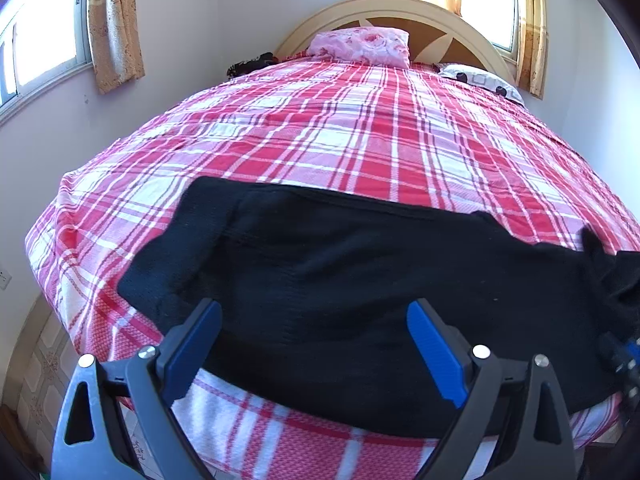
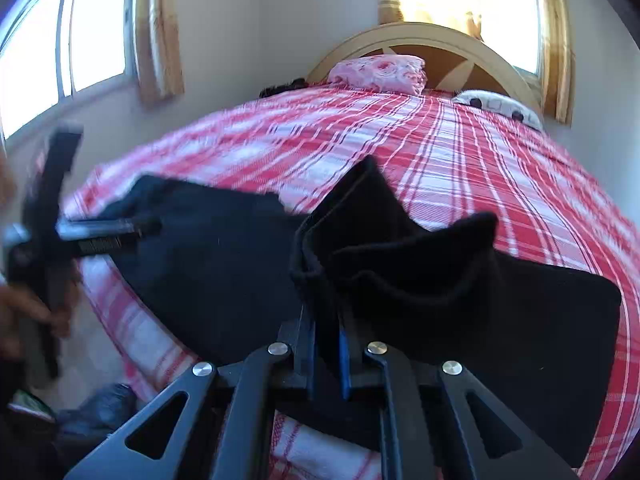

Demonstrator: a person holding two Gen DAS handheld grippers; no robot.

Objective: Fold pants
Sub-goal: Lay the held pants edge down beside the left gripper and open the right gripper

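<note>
Right gripper (image 2: 326, 344): black two-finger claw with blue pads, clamped on a bunched fold of the black knit pants (image 2: 400, 264), lifting it.
Left gripper (image 1: 314, 332): jaws spread wide over the pants (image 1: 340, 264), gripping nothing.
Pants: spread across the near end of the red-and-white plaid bedsheet (image 1: 340, 128).
Far end: pink floral pillow (image 1: 362, 46) against the cream headboard (image 1: 400, 6).

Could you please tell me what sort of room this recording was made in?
Most likely a home bedroom: a bed with a red plaid bedspread, an arched headboard with a pink floral pillow against it, and curtained windows.
</note>
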